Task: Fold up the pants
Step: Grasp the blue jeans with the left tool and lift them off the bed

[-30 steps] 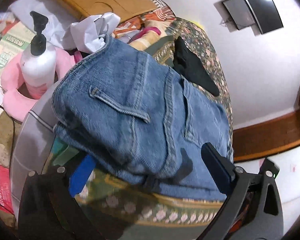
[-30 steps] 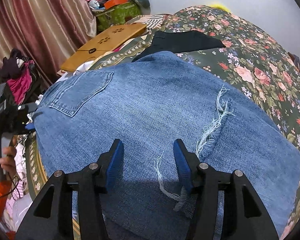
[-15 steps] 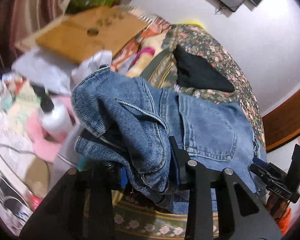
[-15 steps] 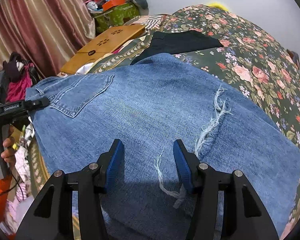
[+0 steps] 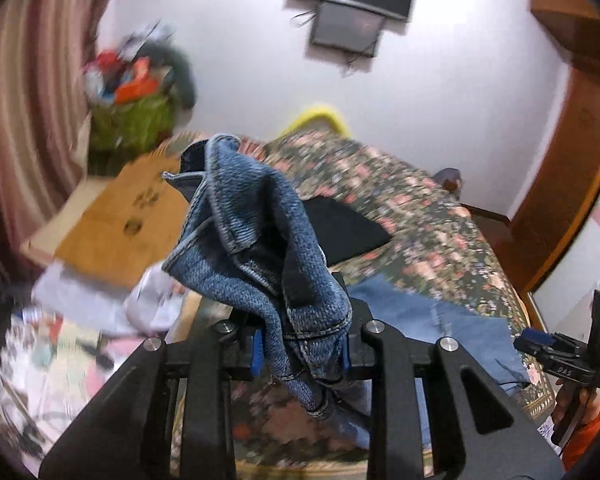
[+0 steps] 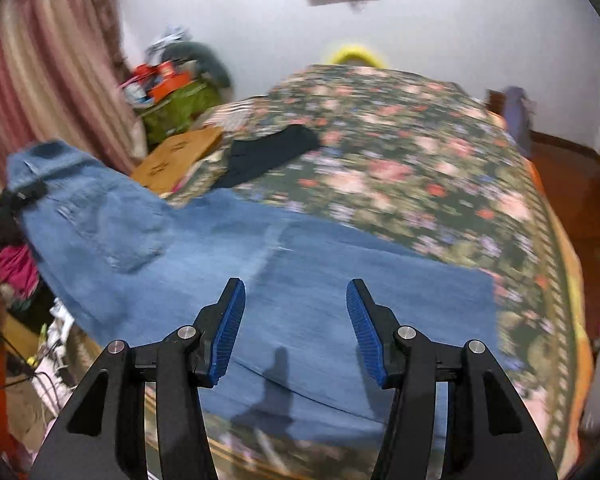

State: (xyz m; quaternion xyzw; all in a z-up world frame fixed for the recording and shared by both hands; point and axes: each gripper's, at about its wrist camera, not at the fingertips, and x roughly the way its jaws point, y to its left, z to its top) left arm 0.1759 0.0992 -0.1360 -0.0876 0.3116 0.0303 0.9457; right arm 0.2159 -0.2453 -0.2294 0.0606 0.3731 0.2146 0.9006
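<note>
The blue denim pants (image 6: 300, 272) lie across the near part of the floral bed. My left gripper (image 5: 300, 348) is shut on the bunched waistband end of the pants (image 5: 260, 240) and holds it up above the bed's left edge; in the right wrist view that lifted end (image 6: 80, 200) hangs at the far left. My right gripper (image 6: 296, 328) is open and empty, hovering over the flat leg part of the pants. It also shows at the right edge of the left wrist view (image 5: 568, 360).
A black cloth (image 6: 272, 156) lies on the floral bedspread (image 6: 420, 152) beyond the pants. A wooden lap desk (image 5: 120, 220), white papers and clutter sit to the left of the bed. A green basket (image 6: 180, 108) stands by the curtain.
My left gripper closed on the waistband end and lifted it high off the bed's edge. My right gripper pulled back and up from the pants, its jaws a little wider.
</note>
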